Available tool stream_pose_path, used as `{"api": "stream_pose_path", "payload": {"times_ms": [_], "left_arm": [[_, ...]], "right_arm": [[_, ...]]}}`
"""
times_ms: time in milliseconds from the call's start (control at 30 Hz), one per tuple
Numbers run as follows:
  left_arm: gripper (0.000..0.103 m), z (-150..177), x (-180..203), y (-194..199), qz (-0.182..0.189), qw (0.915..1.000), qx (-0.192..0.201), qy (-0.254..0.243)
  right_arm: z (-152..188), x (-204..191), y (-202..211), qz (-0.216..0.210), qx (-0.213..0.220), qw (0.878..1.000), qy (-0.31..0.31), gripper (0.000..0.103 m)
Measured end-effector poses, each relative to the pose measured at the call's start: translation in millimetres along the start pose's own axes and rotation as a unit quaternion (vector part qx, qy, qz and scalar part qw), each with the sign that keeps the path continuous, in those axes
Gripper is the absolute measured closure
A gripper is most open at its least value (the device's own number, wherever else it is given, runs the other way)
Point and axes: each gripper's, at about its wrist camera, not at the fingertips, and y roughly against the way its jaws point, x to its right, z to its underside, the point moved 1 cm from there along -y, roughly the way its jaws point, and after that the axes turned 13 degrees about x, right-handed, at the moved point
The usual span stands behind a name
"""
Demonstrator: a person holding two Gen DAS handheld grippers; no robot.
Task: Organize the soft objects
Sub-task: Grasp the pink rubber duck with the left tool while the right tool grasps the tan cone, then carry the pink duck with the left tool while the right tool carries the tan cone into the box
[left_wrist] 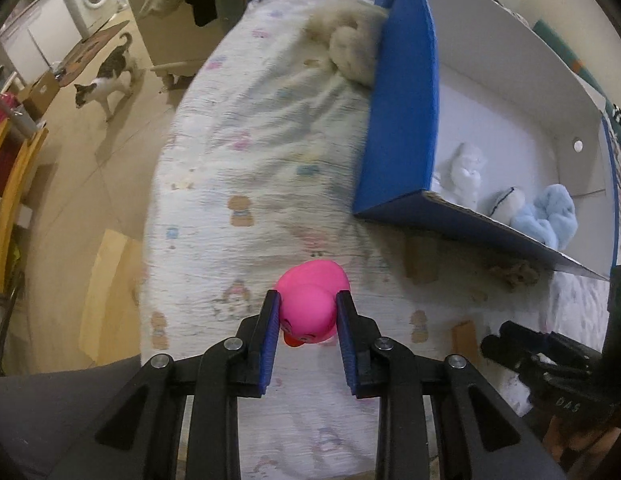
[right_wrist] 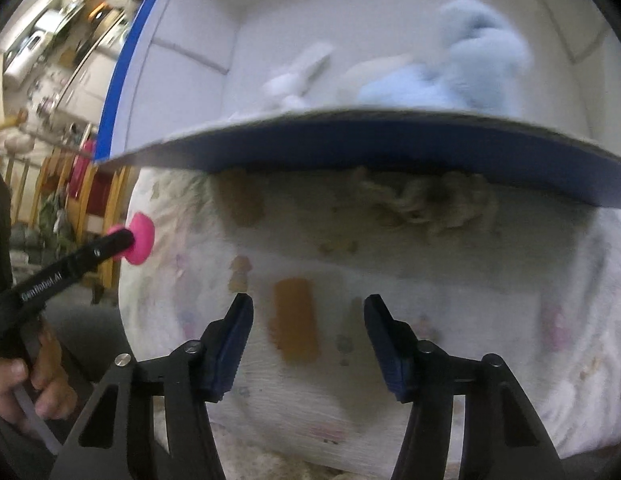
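Over patterned bed cover (left_wrist: 246, 184), left tongs (left_wrist: 308, 312) pinching pink rubber duck (left_wrist: 310, 304), lifted, near blue box (left_wrist: 402, 120). Right tongs (right_wrist: 308, 312) spread, nothing between. Blue plush (right_wrist: 462, 72) and white plush (left_wrist: 464, 172) inside box. Beige plush (left_wrist: 350, 48) beside box.

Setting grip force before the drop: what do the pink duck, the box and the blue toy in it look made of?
Pink duck: smooth rubber or soft vinyl, by its even satin sheen; the left gripper is shut on it.
Box: cardboard, blue outside, white inside, with a raw grey cut edge.
Blue toy: fluffy plush, matte and fuzzy.
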Motion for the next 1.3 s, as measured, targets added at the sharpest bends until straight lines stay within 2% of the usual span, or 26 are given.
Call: {"api": "stream_pose_path", "payload": {"times_ms": [133,167,200,267,300,467,700,800,933,1133,1300], "left_arm": [[0.078,2.2,0.5,3.9,-0.008,0.9999,0.007,0.000],[0.078,4.9,-4.5,4.5,-0.008,0.9999,0.007,0.003],[0.078,5.5,-7.1,3.1,-0.006,0.9999,0.005,0.006],[0.078,4.4,-3.8,1.8,-0.005,1.0000,0.004,0.007],[0.078,4.3,-4.7,1.5,-0.005,1.0000,0.004,0.005],[0.078,0.4,4.3,1.7,-0.003,0.9999,0.011,-0.002],[0.078,3.3,7.9,1.1,-0.009,0.9999,0.009,-0.011],[0.078,3.4,7.4,-0.3,-0.026,0.9995,0.011,-0.014],[0.078,2.6,3.4,-0.1,-0.033,0.9994,0.012,-0.001],[0.078,-4.4,4.5,11.8,-0.045,0.9980,0.043,0.006],[0.078,-9.5,4.8,28.8,-0.062,0.9939,0.091,0.003]], "right_arm": [[9.5,-19.3,-14.4,0.012,-0.027,0.999,0.045,0.053],[12.0,-23.2,-19.4,0.023,-0.033,0.997,0.061,0.063],[14.6,-25.7,-22.7,0.032,-0.037,0.996,0.075,0.077],[16.5,-29.3,-23.7,0.041,-0.034,0.994,0.096,0.094],[15.7,-31.6,-20.0,0.036,-0.025,0.994,0.100,0.097],[10.6,-38.3,6.7,0.003,0.022,0.995,0.097,0.097],[10.4,-38.3,13.6,0.006,0.027,0.995,0.095,0.097],[8.4,-31.5,19.5,0.003,0.034,0.995,0.091,0.097],[3.1,-32.0,27.7,-0.006,0.047,0.995,0.088,0.097],[0.3,-35.4,44.0,-0.024,0.073,0.993,0.088,0.097],[-6.1,-35.5,65.8,-0.044,0.107,0.990,0.080,0.097]]}}
